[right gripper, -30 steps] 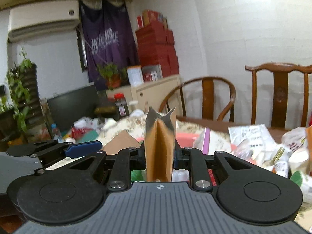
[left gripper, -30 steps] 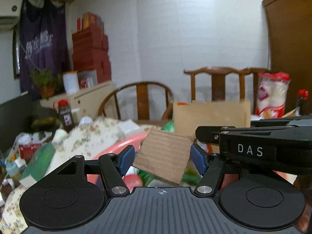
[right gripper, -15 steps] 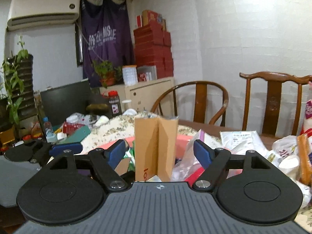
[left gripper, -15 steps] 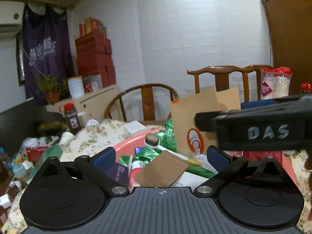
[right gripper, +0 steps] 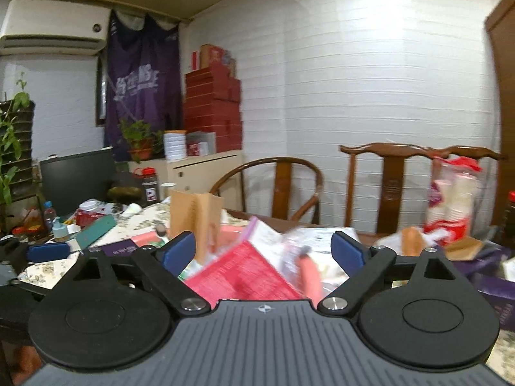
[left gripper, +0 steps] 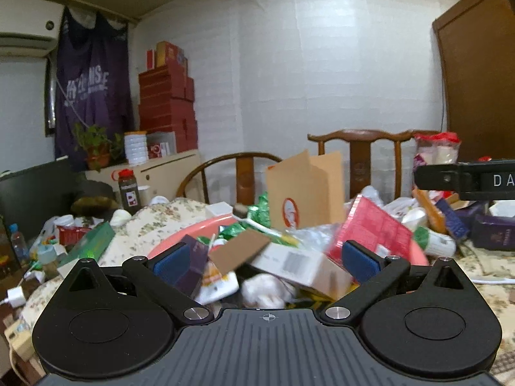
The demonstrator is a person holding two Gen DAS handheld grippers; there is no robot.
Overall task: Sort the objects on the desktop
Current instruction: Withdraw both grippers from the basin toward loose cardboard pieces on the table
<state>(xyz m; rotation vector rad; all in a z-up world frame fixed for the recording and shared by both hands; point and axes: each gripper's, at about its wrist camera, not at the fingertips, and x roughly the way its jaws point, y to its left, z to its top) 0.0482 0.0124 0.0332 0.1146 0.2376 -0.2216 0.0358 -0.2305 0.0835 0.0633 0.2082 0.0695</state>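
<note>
Brown paper bag (left gripper: 304, 189) upright in pink basin (left gripper: 180, 239), frame centre | left tongs (left gripper: 267, 259) open, empty, nearer, bag dead ahead | right tongs (right gripper: 263, 251) open, empty, bag left of centre

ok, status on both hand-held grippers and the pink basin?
Left hand-held gripper open, empty. Right hand-held gripper open, empty. Brown paper bag upright in the pink basin, which is heaped. Red packet directly ahead of the right one.
</note>
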